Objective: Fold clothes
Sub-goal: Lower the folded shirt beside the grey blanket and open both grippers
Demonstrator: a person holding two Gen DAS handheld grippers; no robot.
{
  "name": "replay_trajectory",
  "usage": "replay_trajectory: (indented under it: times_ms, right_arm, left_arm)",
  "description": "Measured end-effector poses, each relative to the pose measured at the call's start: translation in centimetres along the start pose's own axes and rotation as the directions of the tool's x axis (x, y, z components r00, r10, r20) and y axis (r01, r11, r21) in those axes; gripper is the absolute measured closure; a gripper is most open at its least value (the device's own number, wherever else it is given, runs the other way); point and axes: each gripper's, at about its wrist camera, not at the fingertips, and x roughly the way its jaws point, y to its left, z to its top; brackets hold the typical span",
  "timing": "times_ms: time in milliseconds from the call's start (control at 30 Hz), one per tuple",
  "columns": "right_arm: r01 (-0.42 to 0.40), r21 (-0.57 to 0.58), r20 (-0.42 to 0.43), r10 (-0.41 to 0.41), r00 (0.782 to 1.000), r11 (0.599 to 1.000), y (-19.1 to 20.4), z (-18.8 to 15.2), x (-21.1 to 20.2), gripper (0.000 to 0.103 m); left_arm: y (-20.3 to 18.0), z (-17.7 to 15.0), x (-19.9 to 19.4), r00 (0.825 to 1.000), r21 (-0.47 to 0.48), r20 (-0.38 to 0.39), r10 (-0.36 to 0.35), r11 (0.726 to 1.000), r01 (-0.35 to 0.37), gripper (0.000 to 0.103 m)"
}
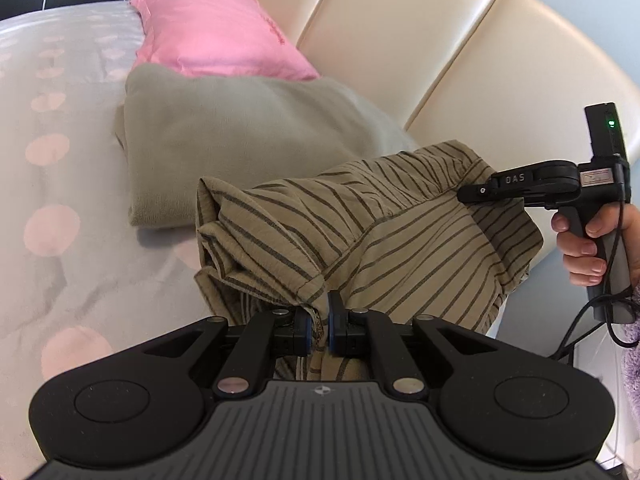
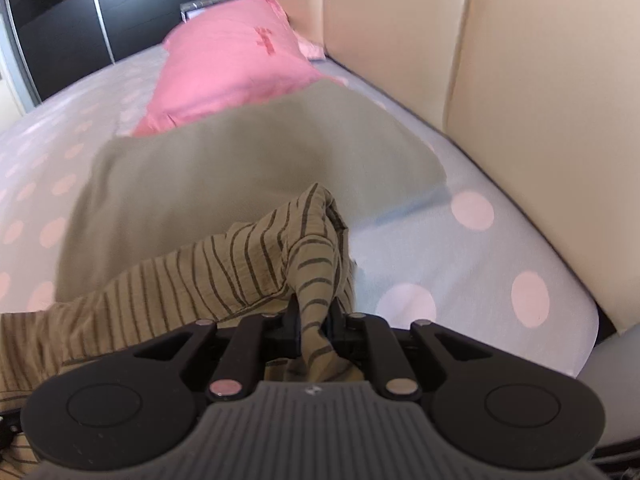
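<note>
Mid-fold: tan dark-striped crinkled shirt [image 1: 380, 232] pinched in left gripper [image 1: 319, 330] and right gripper [image 2: 316, 330] (grey-green folded garment [image 1: 224, 140] apparently done).

Cream padded headboard [image 1: 400, 40], polka-dot bedsheet [image 2: 460, 264]

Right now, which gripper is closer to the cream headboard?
Right. The right gripper, clamped on the striped shirt, sits beside the cream headboard. The left gripper pinches the shirt's opposite end, farther out over the bed.

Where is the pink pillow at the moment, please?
In both views the pink pillow lies far up the bed, against the headboard, just beyond the green blanket.
</note>
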Motion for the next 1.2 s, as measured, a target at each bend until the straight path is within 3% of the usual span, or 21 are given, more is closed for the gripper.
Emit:
replay_trajectory:
  times_ms: [100, 200, 333, 433, 533, 567, 667, 800, 900, 1067, 1200]
  right_arm:
    - [0.054, 0.046, -0.009, -0.053, 0.999, 0.997, -1.1, -0.6, 1.4, 0.076]
    - [0.109, 0.122, 0.007, -0.111, 0.994, 0.987, -2.6, -0.6, 0.8, 0.073]
    - [0.089, 0.176, 0.068, -0.102, 0.992, 0.980, -3.6, -0.8, -2.3, 0.071]
    - [0.045, 0.171, 0.100, -0.063, 0.993, 0.984, -3.1, -1.7, -4.5, 0.071]
    - [-0.003, 0.142, 0.130, -0.016, 0.991, 0.990, -1.8, -2.8, -6.3, 0.062]
    - [-0.015, 0.137, 0.133, -0.003, 0.991, 0.990, -1.3, -3.2, -6.7, 0.055]
    - [-0.033, 0.096, 0.142, 0.019, 0.990, 0.995, 0.5, -4.4, -7.1, 0.051]
    - [-0.069, -0.020, 0.157, 0.071, 0.985, 0.997, 3.0, -6.1, -6.6, 0.038]
    - [-0.030, -0.091, 0.169, 0.045, 0.985, 0.995, 3.8, -7.4, -5.2, 0.032]
    - [0.014, -0.028, 0.074, -0.012, 0.997, 1.000, 2.0, -8.8, -1.1, 0.032]
    - [0.037, -0.014, 0.033, -0.036, 0.999, 0.999, 1.2, -9.8, 1.2, 0.031]
  left_arm:
    - [0.3, -0.5, 0.9, 0.999, 0.012, -0.034, 0.009, 1.000, -0.008, 0.097]
    - [0.7, -0.5, 1.1, 0.998, 0.026, -0.065, 0.010, 1.000, -0.008, 0.092]
    - [0.9, -0.5, -0.6, 0.998, 0.049, -0.056, 0.020, 0.999, -0.017, 0.073]
    - [0.8, -0.7, -2.8, 0.999, 0.085, -0.034, 0.018, 0.996, -0.015, 0.072]
    - [0.4, -0.4, -4.8, 1.000, 0.120, 0.015, 0.014, 0.993, -0.015, 0.072]
    - [0.0, -0.1, -5.3, 0.999, 0.134, 0.037, 0.008, 0.991, -0.013, 0.072]
    - [-0.8, 1.0, -5.3, 0.996, 0.205, 0.090, 0.012, 0.978, -0.030, 0.066]
    - [-0.9, 2.9, -2.6, 0.996, 0.249, 0.076, 0.044, 0.967, -0.062, 0.066]
    - [-0.7, 3.5, -0.1, 0.998, 0.285, 0.026, 0.065, 0.956, -0.070, 0.066]
    - [0.4, 3.3, 3.6, 0.991, 0.316, -0.065, 0.119, 0.944, -0.092, 0.066]
    - [1.0, 3.0, 5.2, 0.987, 0.318, -0.095, 0.130, 0.943, -0.094, 0.066]
